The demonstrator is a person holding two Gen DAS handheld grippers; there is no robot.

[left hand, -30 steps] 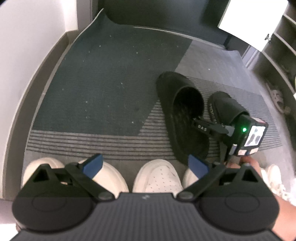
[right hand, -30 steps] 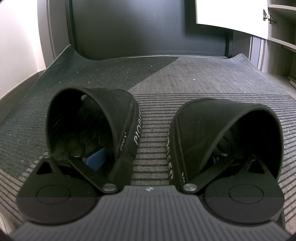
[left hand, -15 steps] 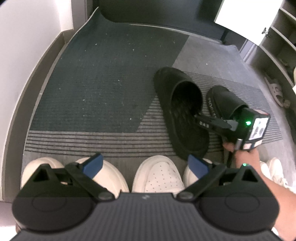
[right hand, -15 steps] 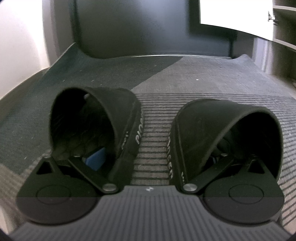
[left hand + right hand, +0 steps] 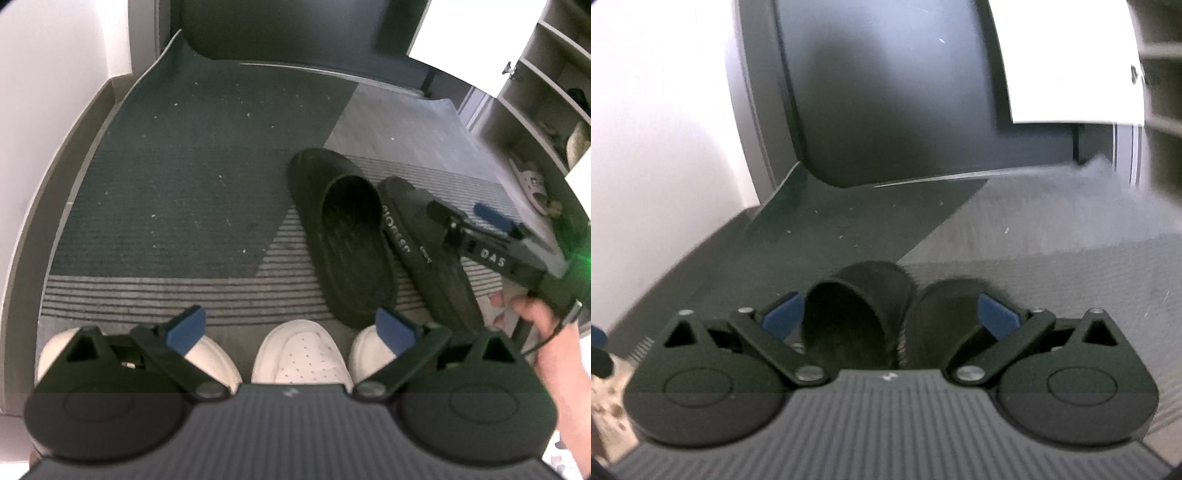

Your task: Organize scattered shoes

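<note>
Two matching handheld grippers, left gripper (image 5: 290, 325) and right gripper (image 5: 892, 314): ribbed dark grey bodies, black round-based linkage arms with silver pivot screws, blue finger pads (image 5: 184, 328), white "DAS" lettering, green indicator light, thin black cable.

In your left wrist view, the clearest lettering is "DAS" in pale capitals on the black finger arm of the right gripper (image 5: 469, 218), out at about three o'clock. The right-hand black slide (image 5: 424, 254) carries pale raised lettering along its strap edge, just right of centre; it is too soft to spell with certainty. A smaller pale mark further along the same strap cannot be made out. At two o'clock, a pale sandal (image 5: 532, 184) on the low shelf shows dark print, unreadable. Your right wrist view offers no legible text.
</note>
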